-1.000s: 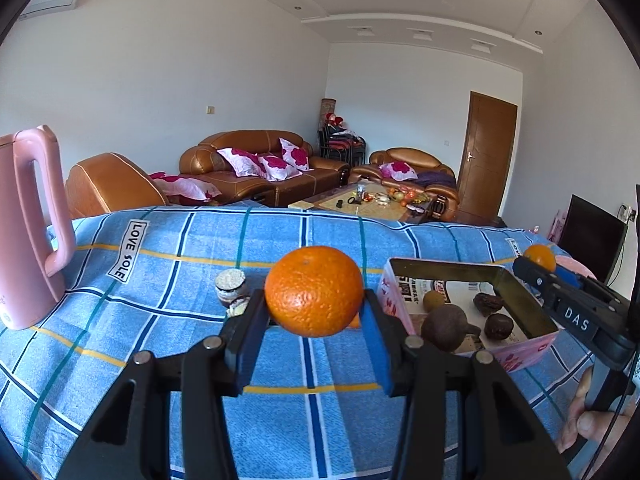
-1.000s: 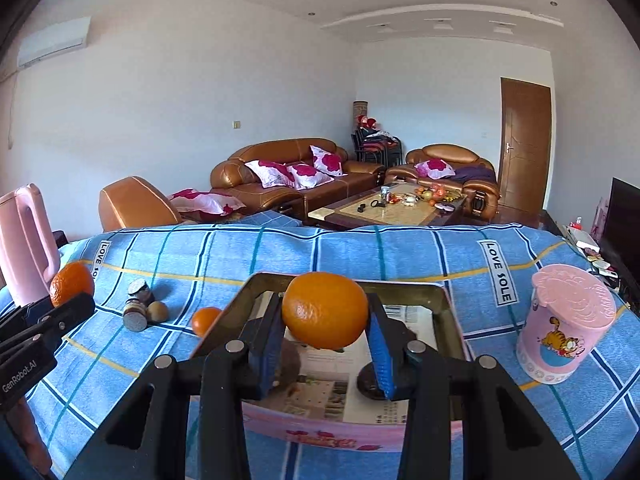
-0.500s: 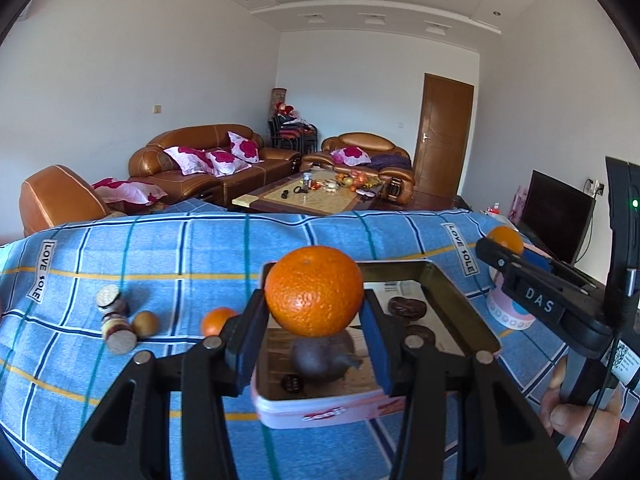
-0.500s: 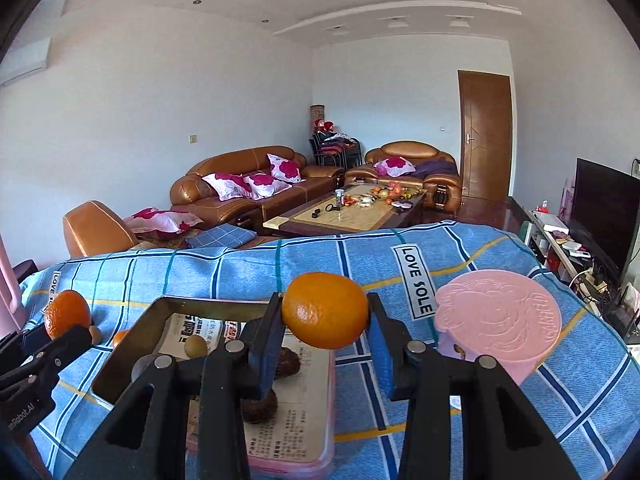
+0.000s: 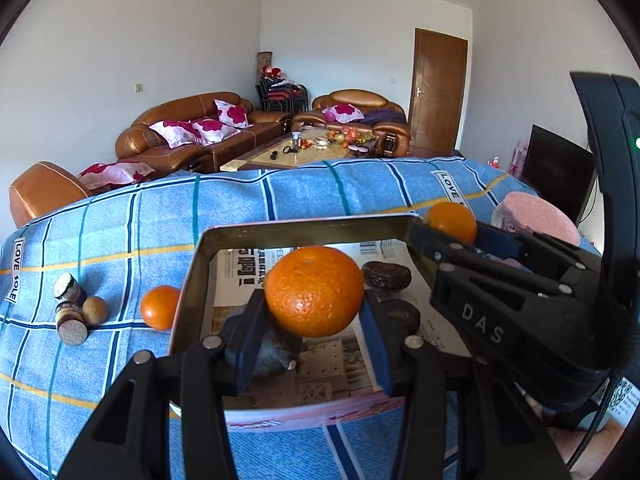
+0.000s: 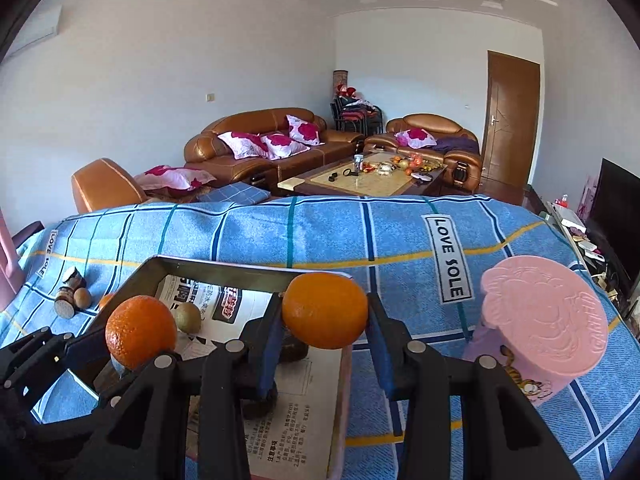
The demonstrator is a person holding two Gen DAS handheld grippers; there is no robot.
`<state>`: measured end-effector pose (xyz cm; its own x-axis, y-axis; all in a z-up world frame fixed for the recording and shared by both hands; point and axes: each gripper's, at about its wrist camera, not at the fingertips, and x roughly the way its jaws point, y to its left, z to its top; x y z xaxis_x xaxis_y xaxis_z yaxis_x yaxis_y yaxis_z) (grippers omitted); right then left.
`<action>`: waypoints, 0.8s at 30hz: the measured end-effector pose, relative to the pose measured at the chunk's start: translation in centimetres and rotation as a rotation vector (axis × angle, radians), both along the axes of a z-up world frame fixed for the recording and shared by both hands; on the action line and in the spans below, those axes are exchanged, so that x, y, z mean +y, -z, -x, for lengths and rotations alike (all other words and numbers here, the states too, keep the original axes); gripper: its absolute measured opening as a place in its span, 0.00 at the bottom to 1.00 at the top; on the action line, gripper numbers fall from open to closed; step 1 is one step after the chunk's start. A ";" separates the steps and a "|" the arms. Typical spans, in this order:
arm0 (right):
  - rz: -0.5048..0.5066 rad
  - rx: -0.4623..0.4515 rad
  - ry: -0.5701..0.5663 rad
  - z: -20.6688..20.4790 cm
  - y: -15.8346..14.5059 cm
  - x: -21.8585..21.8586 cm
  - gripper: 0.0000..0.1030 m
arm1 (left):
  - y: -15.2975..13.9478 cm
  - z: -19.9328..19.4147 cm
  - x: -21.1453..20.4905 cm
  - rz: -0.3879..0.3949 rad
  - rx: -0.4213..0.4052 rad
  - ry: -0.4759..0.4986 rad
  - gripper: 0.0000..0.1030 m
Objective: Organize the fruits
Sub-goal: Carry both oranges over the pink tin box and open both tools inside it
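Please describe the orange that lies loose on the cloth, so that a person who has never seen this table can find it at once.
Start at the rectangular tin tray lined with newspaper, on the blue checked cloth. Just outside its left wall lies the loose orange, on the cloth. Unlike the two oranges gripped in the grippers, nothing holds it, and it is bright orange, while the small round fruit and two little jars further left are brown.

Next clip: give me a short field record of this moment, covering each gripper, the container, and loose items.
left gripper: shut on a round orange, above the box
right gripper: shut on a second round orange, at the box's right edge
container: rectangular metal box lined with newspaper, dark fruits inside
loose on blue checked cloth: small orange, two small jars
nearby: pink lidded cup
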<state>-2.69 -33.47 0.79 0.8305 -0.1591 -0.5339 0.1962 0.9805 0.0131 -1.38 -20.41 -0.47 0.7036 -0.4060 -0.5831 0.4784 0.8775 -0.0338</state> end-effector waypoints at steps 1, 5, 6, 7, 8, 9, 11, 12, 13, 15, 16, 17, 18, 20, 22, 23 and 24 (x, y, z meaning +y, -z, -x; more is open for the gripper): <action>-0.007 0.006 -0.007 0.0 0.2 0.1 0.40 | 0.0 0.1 -0.1 -0.008 -0.004 0.003 0.47; -0.048 0.037 -0.027 -0.4 0.9 -0.2 0.40 | 0.0 0.6 -0.4 -0.029 -0.011 0.012 0.47; -0.058 0.043 -0.034 -0.5 0.9 -0.2 0.41 | 0.0 0.7 -0.5 -0.032 -0.012 0.011 0.47; -0.066 0.048 -0.041 -0.6 1.0 -0.1 0.41 | 0.1 0.7 -0.5 -0.033 -0.012 0.009 0.47; -0.071 0.050 -0.046 -0.7 1.1 -0.1 0.41 | 0.0 0.6 -0.6 -0.035 -0.012 0.008 0.47; -0.074 0.051 -0.050 -0.7 1.1 0.0 0.41 | 0.0 0.6 -0.6 -0.037 -0.013 0.007 0.48; -0.079 0.051 -0.059 -0.6 1.1 0.1 0.41 | -0.1 0.4 -0.8 -0.045 -0.015 0.003 0.48; -0.082 0.053 -0.065 -0.7 1.2 0.1 0.41 | -0.2 0.4 -0.9 -0.050 -0.018 0.001 0.49; -0.087 0.057 -0.069 -0.7 1.2 0.1 0.41 | -0.2 0.4 -1.0 -0.054 -0.019 -0.001 0.49; -0.103 0.069 -0.071 -1.0 1.3 0.0 0.41 | -0.1 0.3 -1.1 -0.055 -0.020 -0.002 0.50; -0.118 0.076 -0.070 -1.0 1.4 -0.2 0.42 | -0.2 0.2 -1.0 -0.055 -0.020 -0.001 0.50; -0.123 0.074 -0.070 -1.0 1.5 -0.2 0.42 | -0.1 0.2 -1.0 -0.057 -0.019 -0.009 0.53; -0.121 0.073 -0.065 -0.9 1.5 -0.2 0.43 | -0.2 0.2 -0.9 -0.057 -0.020 -0.018 0.56; -0.127 0.070 -0.059 -0.8 1.4 -0.3 0.46 | -0.2 0.2 -0.7 -0.058 -0.021 -0.047 0.73; -0.155 0.063 -0.068 -0.7 1.4 -0.5 0.51 | -0.5 0.3 -0.2 -0.039 -0.033 -0.067 0.90; -0.169 0.052 -0.074 -0.6 1.3 -0.5 0.54 | -0.8 0.7 0.1 -0.017 -0.052 -0.067 0.94; -0.172 0.035 -0.078 -0.3 1.0 -0.5 0.60 | -1.1 1.1 0.4 0.002 -0.075 -0.061 0.95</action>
<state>-2.40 -33.93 -0.25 0.8173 0.0013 -0.5762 0.1227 0.9767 0.1763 -2.47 -20.03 0.59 0.7687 -0.3619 -0.5273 0.4249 0.9052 -0.0018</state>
